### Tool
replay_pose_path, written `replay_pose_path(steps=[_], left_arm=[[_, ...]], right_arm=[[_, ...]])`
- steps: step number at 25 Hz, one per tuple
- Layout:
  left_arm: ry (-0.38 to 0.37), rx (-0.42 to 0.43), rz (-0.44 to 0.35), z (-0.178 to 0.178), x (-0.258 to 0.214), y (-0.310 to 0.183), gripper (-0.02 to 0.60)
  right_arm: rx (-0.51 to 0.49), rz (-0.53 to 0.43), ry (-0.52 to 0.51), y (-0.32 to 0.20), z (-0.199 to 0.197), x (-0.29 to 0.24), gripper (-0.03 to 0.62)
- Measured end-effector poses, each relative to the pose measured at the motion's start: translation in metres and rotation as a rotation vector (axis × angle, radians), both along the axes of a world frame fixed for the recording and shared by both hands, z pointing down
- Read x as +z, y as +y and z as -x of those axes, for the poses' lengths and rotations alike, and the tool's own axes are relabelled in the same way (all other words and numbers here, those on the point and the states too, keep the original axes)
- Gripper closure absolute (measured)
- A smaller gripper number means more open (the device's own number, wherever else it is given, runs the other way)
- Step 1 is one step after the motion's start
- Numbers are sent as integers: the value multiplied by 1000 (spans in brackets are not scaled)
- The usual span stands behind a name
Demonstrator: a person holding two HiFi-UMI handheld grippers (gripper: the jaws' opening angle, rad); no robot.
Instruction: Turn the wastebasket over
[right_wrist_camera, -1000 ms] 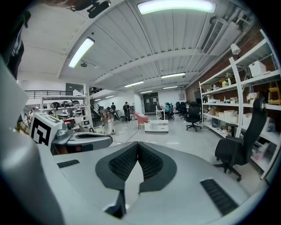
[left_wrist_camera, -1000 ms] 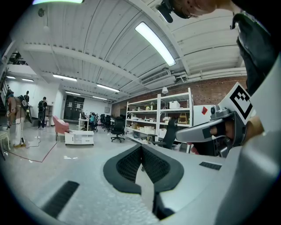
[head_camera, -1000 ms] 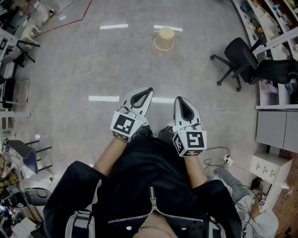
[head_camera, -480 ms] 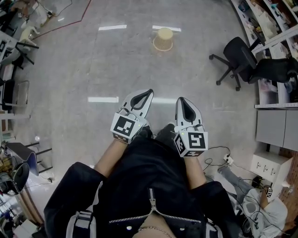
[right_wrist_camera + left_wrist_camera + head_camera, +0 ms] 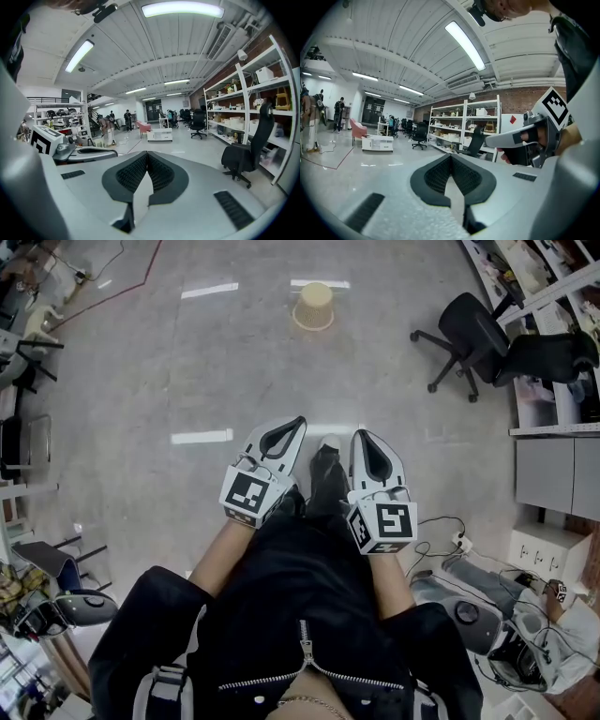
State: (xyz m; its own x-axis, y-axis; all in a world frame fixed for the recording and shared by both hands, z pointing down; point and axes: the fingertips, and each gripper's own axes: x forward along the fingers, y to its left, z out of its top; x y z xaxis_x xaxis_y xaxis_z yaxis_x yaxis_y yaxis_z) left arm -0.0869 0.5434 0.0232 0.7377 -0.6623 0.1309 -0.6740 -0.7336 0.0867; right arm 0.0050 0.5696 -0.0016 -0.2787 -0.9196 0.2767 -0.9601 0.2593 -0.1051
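Observation:
A beige wicker wastebasket (image 5: 313,306) stands on the grey floor far ahead in the head view, its wider end down and its narrower end up. My left gripper (image 5: 298,423) and right gripper (image 5: 361,439) are held side by side in front of the person's body, pointing toward it from well short of it. Both are shut with nothing between the fingers. The left gripper view shows its own closed tips (image 5: 451,156) and the right gripper (image 5: 520,138) beside them. The right gripper view shows closed tips (image 5: 147,153). Neither gripper view shows the basket.
A black office chair (image 5: 473,338) stands right of the basket. Along the right are shelves, a grey cabinet (image 5: 558,488), and a power strip with cables (image 5: 457,542) on the floor. Chairs and desks (image 5: 28,442) line the left edge. The person's shoe (image 5: 326,474) is between the grippers.
The basket and office chair have drifted up and left in the head view. A shoe has stepped forward between the grippers. Both grippers stay shut and level.

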Motion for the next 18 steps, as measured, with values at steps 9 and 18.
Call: replay_pose_path(steps=[9,18], left_arm=[[-7,-17,23,-13,2,-36,577],[-15,-57,30,-39,8,-101,577]], right_arm=[[-12,39,-17,-31,-10,13,583],[-62,54,-46,-98,-37,20,583]])
